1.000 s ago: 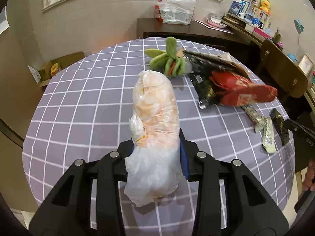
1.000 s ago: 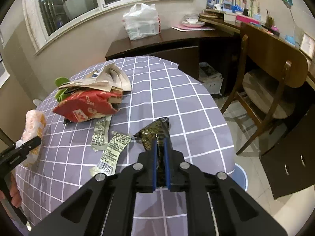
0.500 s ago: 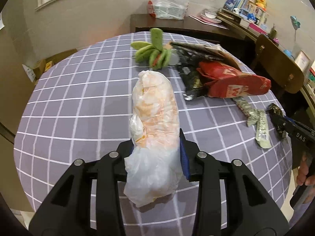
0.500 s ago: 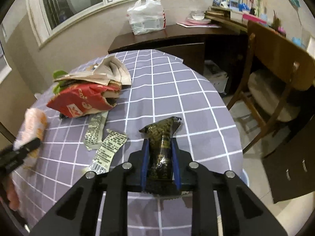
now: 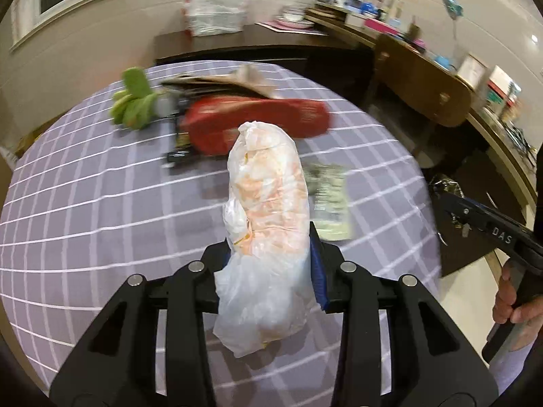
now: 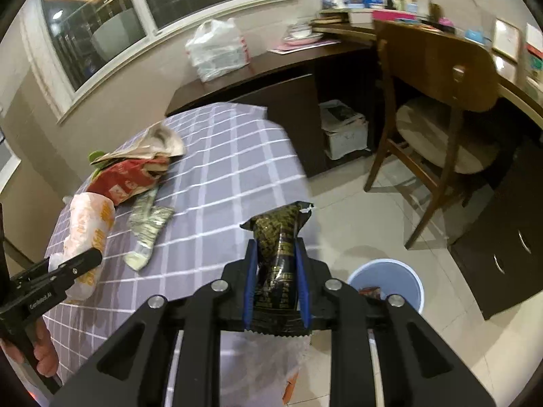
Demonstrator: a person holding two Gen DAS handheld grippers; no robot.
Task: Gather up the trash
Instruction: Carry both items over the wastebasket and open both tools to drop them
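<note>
A round table (image 6: 237, 169) in a purple checked cloth is lying below and left of the right jaws. Ahead of them a dark sideboard (image 6: 271, 78) is standing against a beige wall, under a window (image 6: 142, 10) reflecting ceiling lights. Right of the jaws, a wooden chair (image 6: 437, 78) is sitting on pale floor tiles (image 6: 356, 210).

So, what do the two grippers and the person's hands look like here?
Both grippers, left and right, are matte black plastic with angular cut-out frames, silver round bolts and blue pads on the inner faces of the fingers. The side of each handle carries white lettering; on the right one it reads DAS. The bare hands grip black handles. No cables are visible.
</note>
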